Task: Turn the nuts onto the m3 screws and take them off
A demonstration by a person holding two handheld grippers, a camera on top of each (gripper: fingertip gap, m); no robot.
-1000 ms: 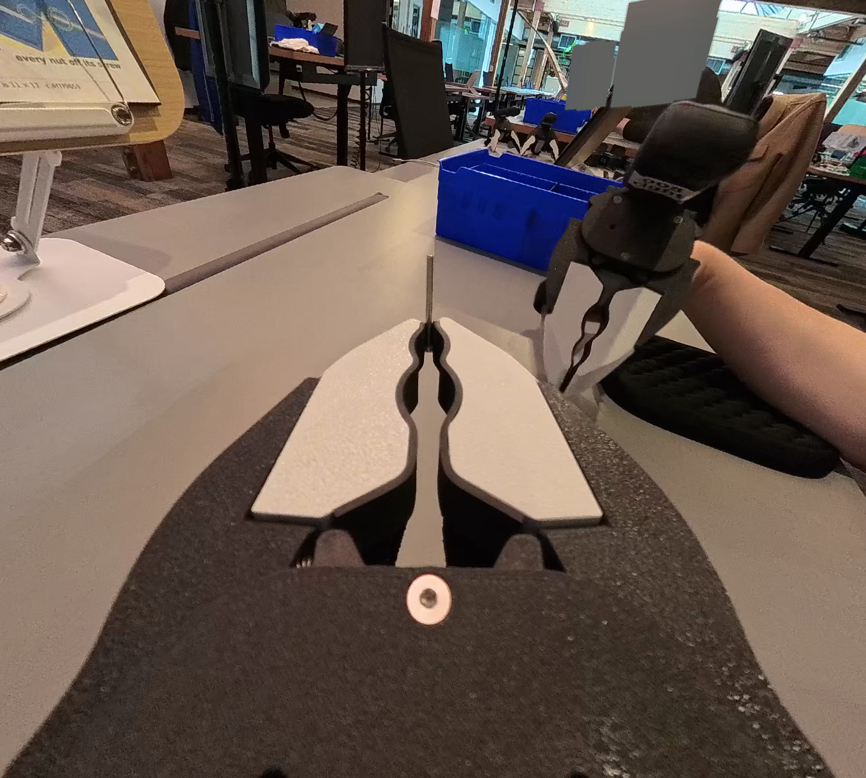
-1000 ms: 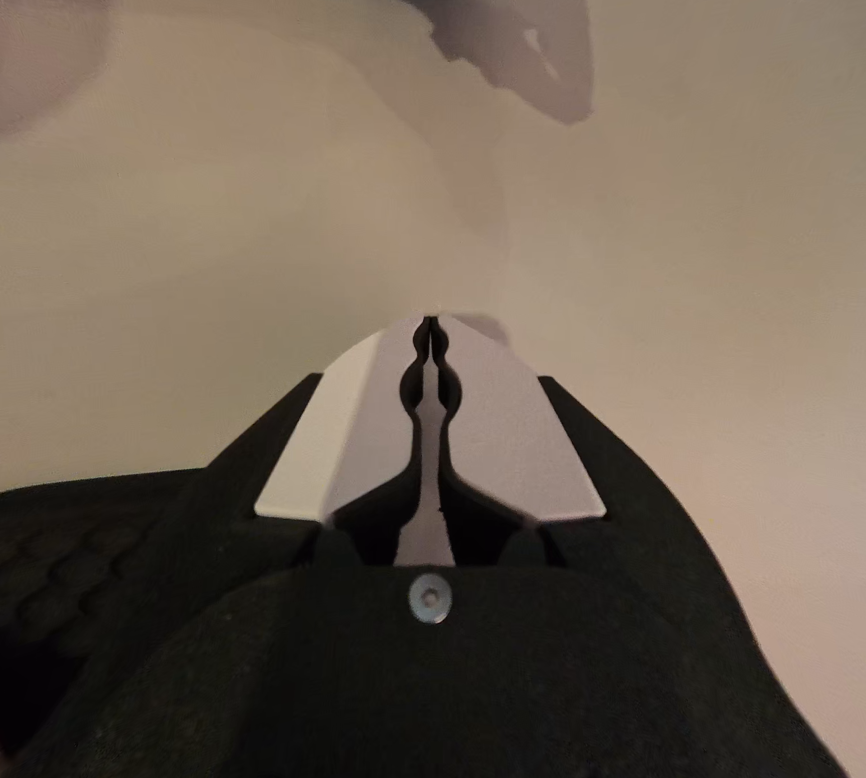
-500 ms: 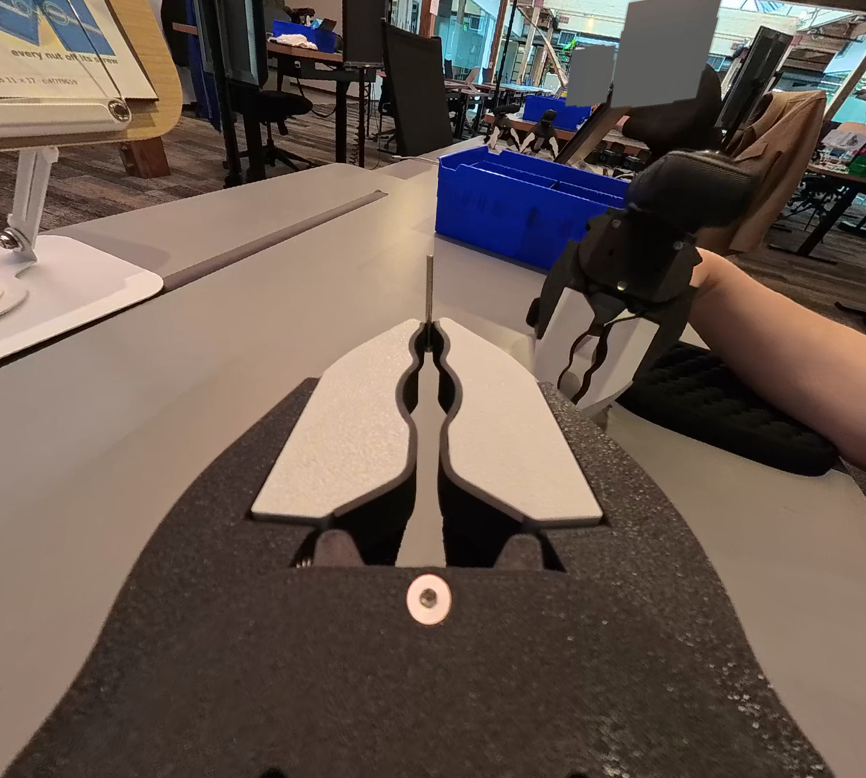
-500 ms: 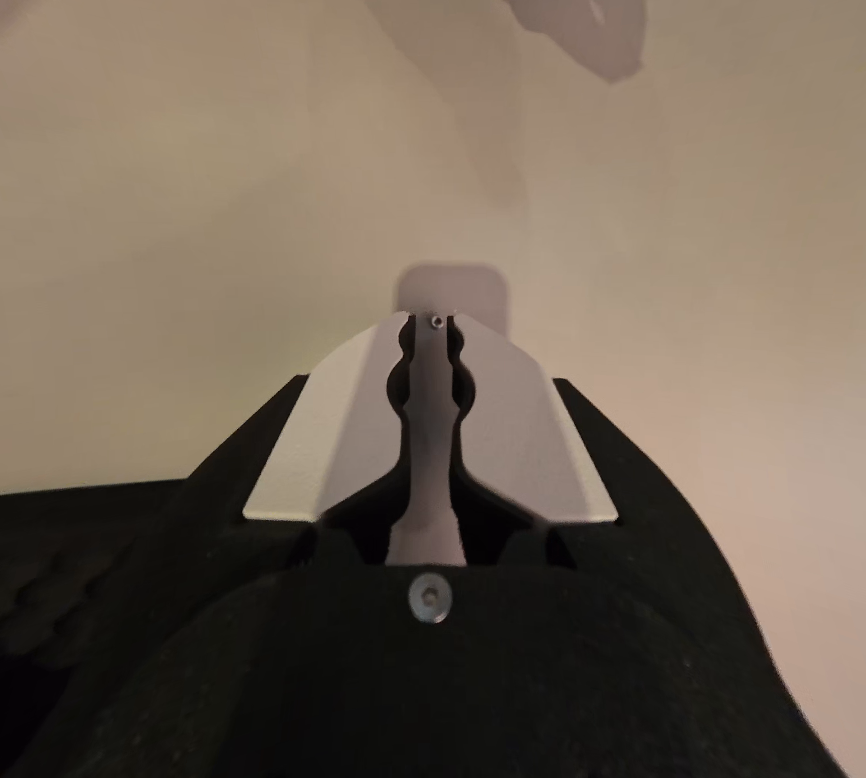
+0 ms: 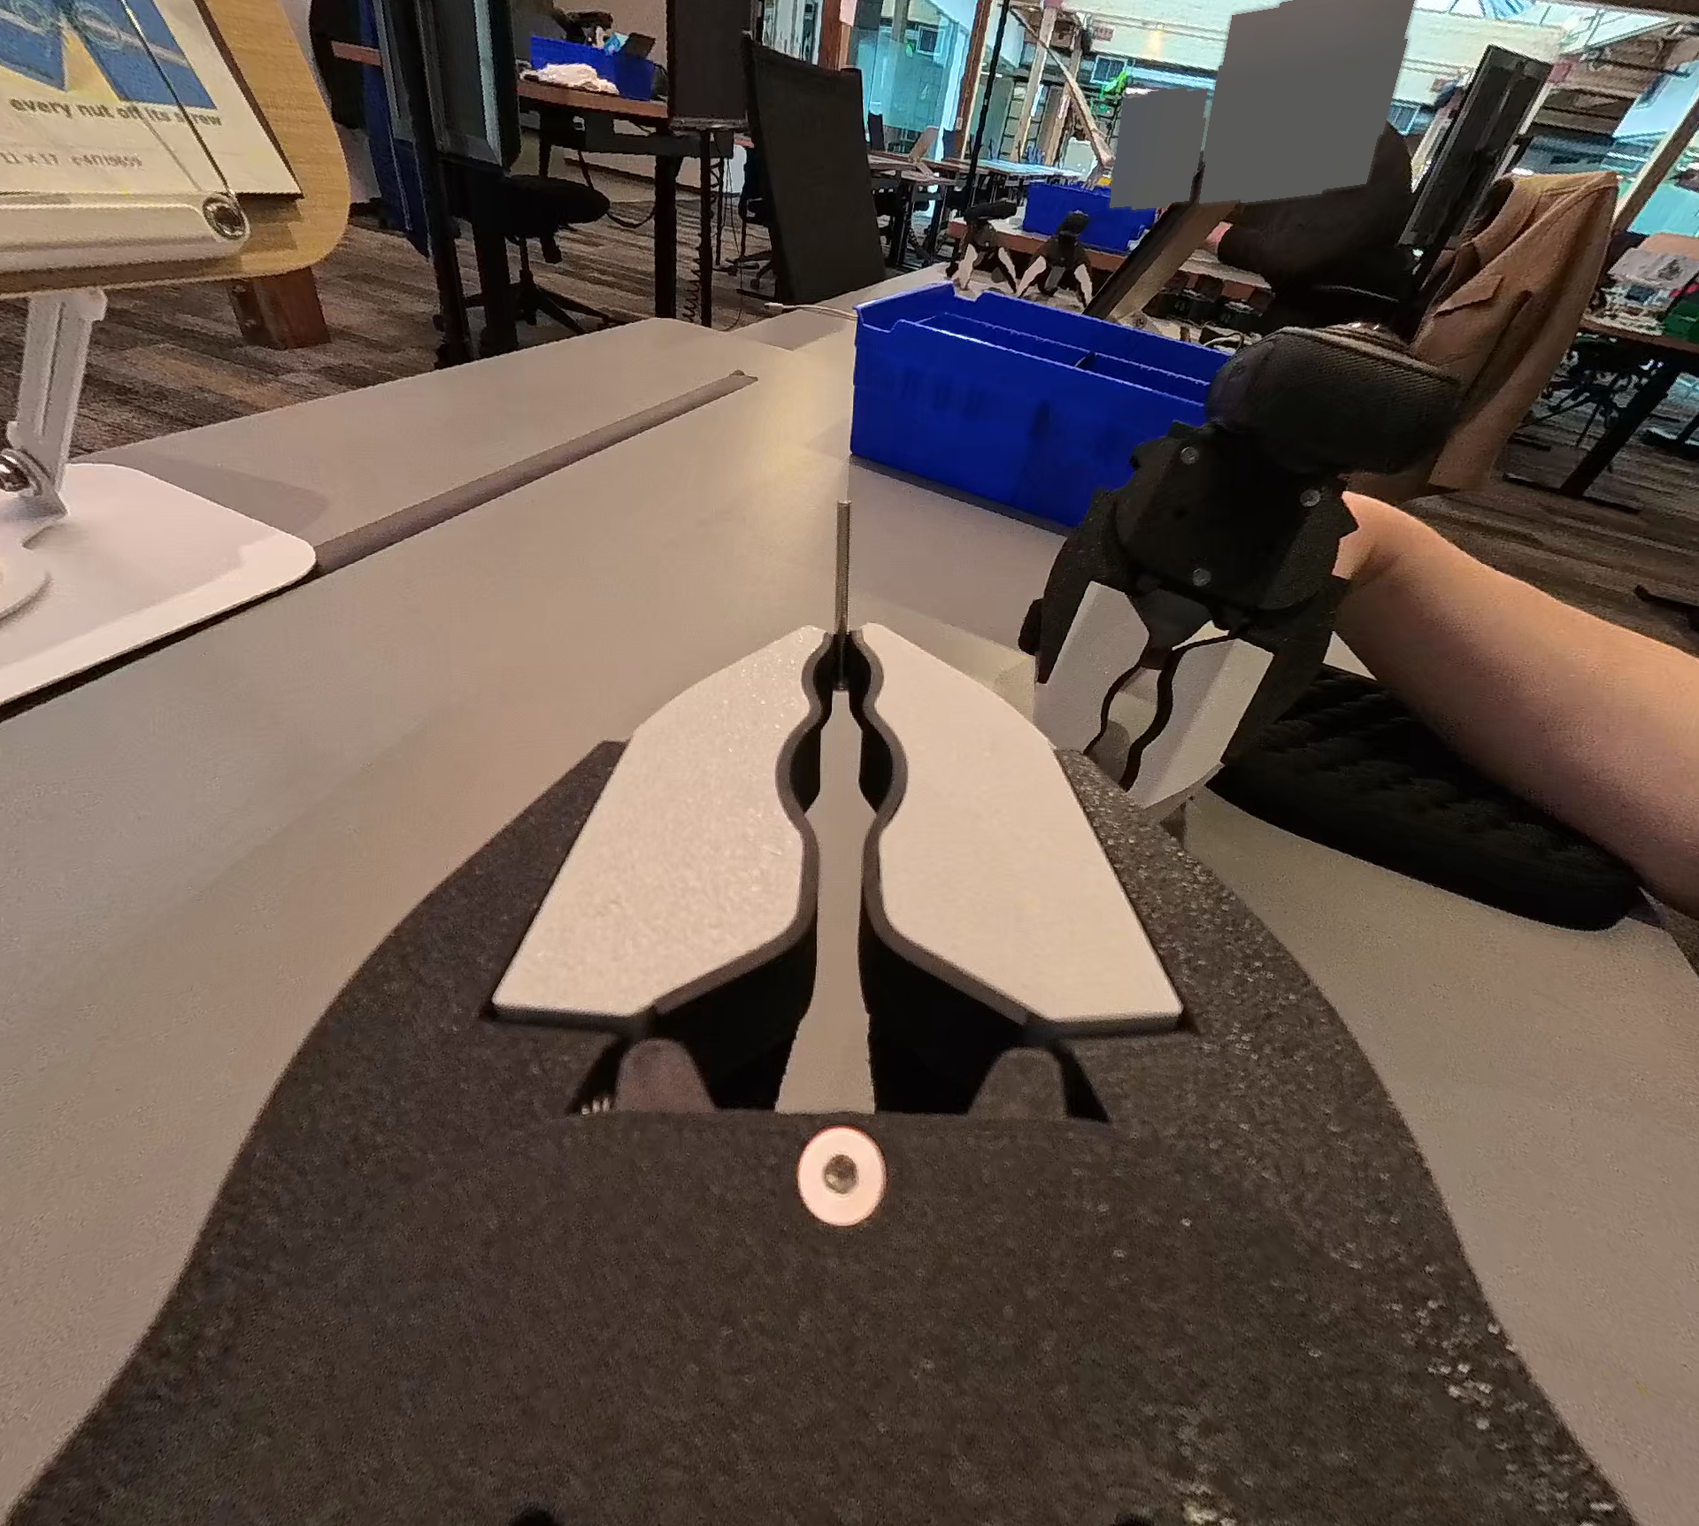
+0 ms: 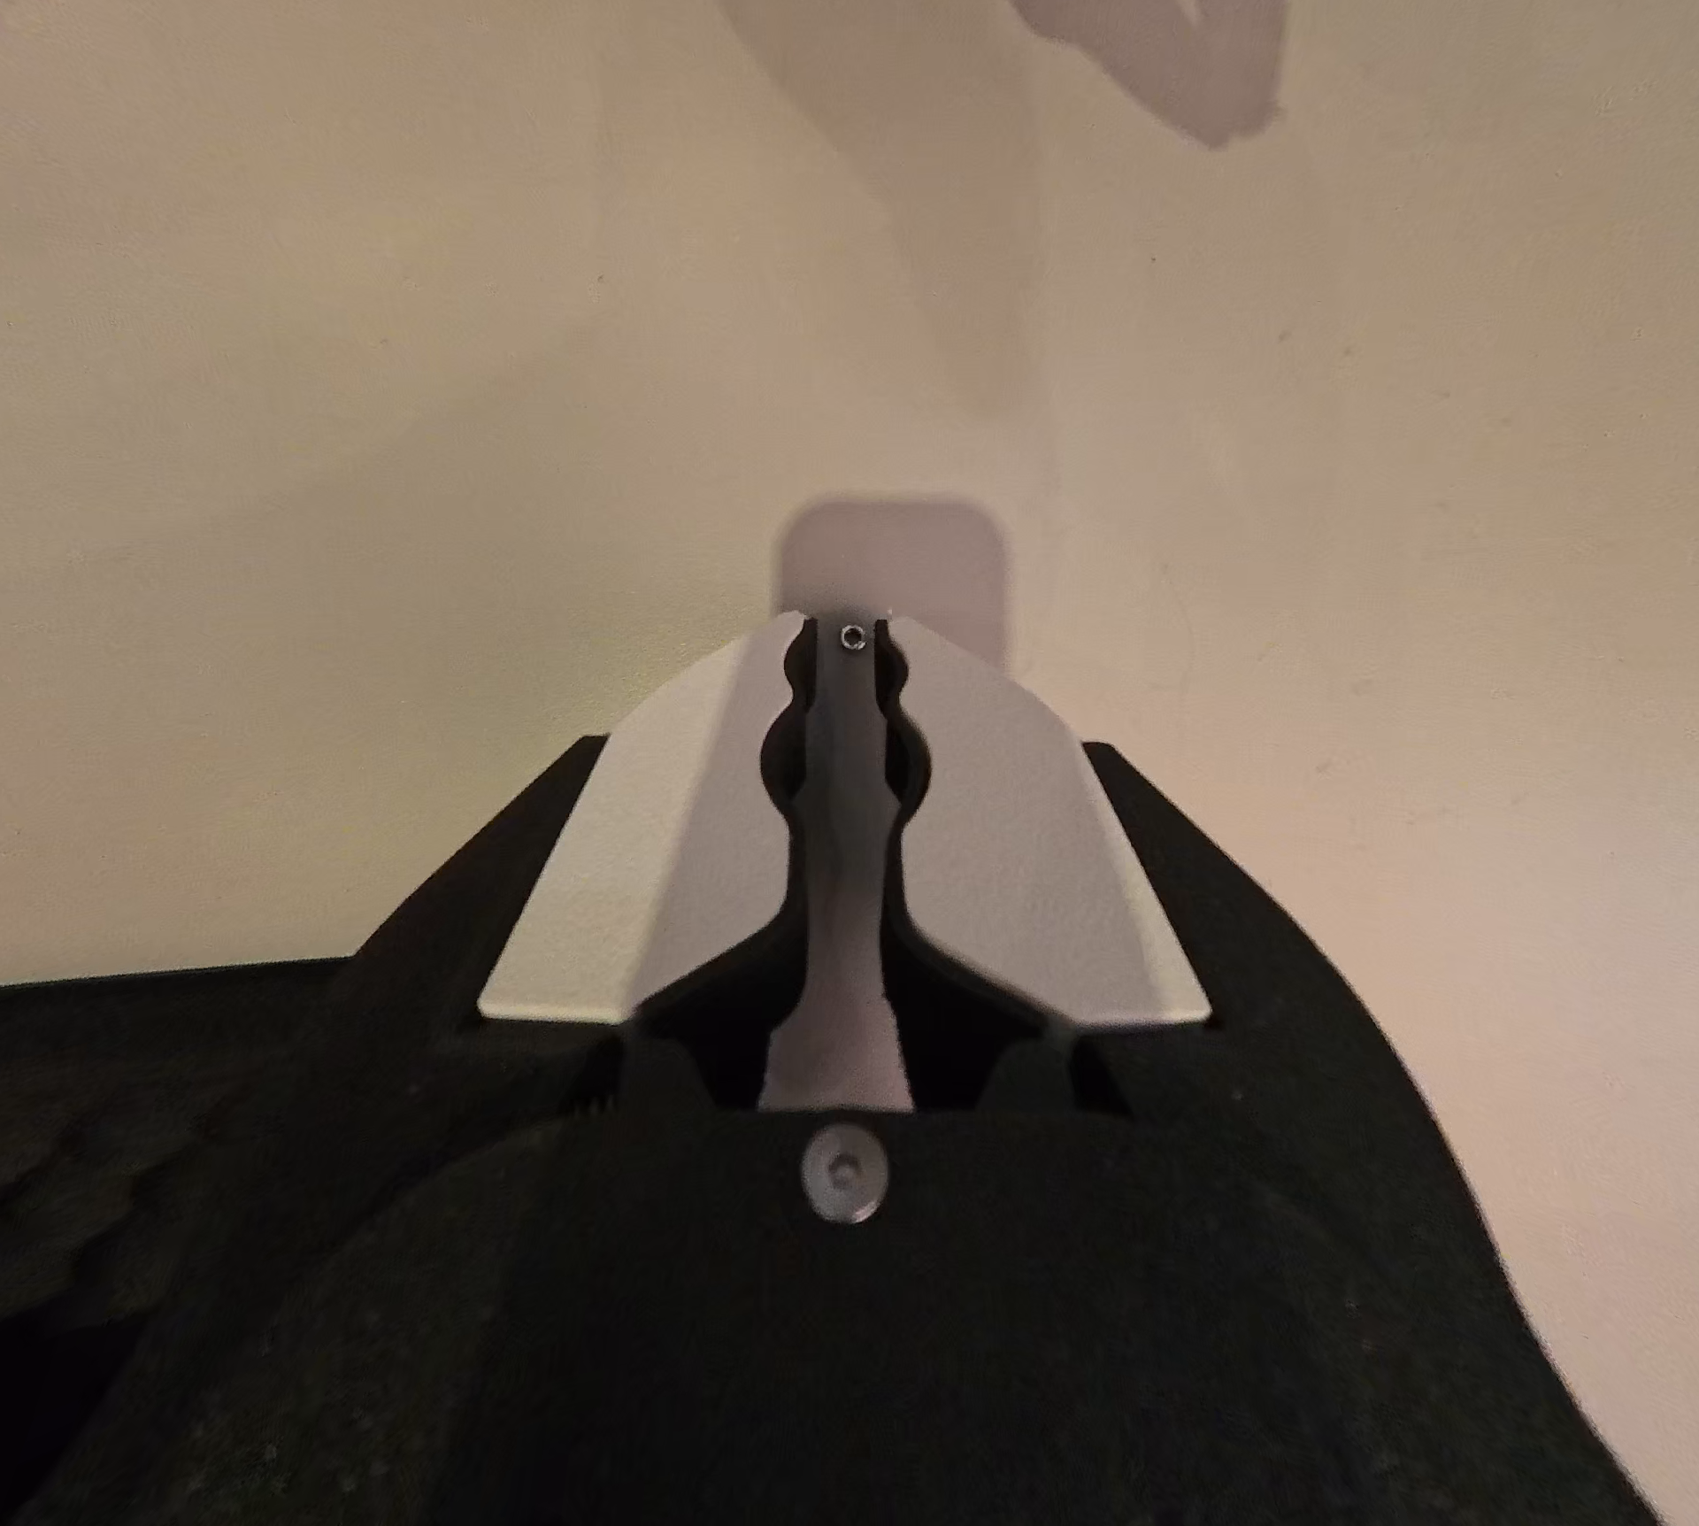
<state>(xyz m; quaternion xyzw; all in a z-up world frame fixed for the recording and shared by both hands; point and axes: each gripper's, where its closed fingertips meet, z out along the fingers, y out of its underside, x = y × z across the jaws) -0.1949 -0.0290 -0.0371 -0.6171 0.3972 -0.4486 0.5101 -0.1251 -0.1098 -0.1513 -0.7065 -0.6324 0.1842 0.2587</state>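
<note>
Up close, my left gripper (image 5: pixel 841 636) is clamped on a thin grey metal rod (image 5: pixel 842 562), threaded along its length like a long screw shaft. Both pale fingertips (image 5: pixel 791 654) press against its lower end, and the rod stands straight up out of the pinch, above a grey tabletop (image 5: pixel 460 654). Its top end is flat and bare.

My right gripper (image 5: pixel 1135 755) hangs just to the right of the left one, pointing down at the table, with my forearm (image 5: pixel 1517 700) over a black textured pad (image 5: pixel 1425 820). Its two white fingers (image 5: pixel 1195 719) stand a little apart. In the right wrist view, a tiny silver split ring (image 6: pixel 854 637), shaped like a small washer with a gap, lies on the table between the fingertips (image 6: pixel 929 654). Neither pad presses on it; dark space shows on each side. The gripper's shadow falls on the table just beyond the ring.

Behind the grippers, a blue plastic bin (image 5: pixel 1011 415) with dividers sits on the table. At the far left, a white stand (image 5: pixel 138 553) carries a wooden board with a printed sheet (image 5: pixel 119 56) clipped to it. Beyond the table lies an open office with desks, dark chairs and monitors.
</note>
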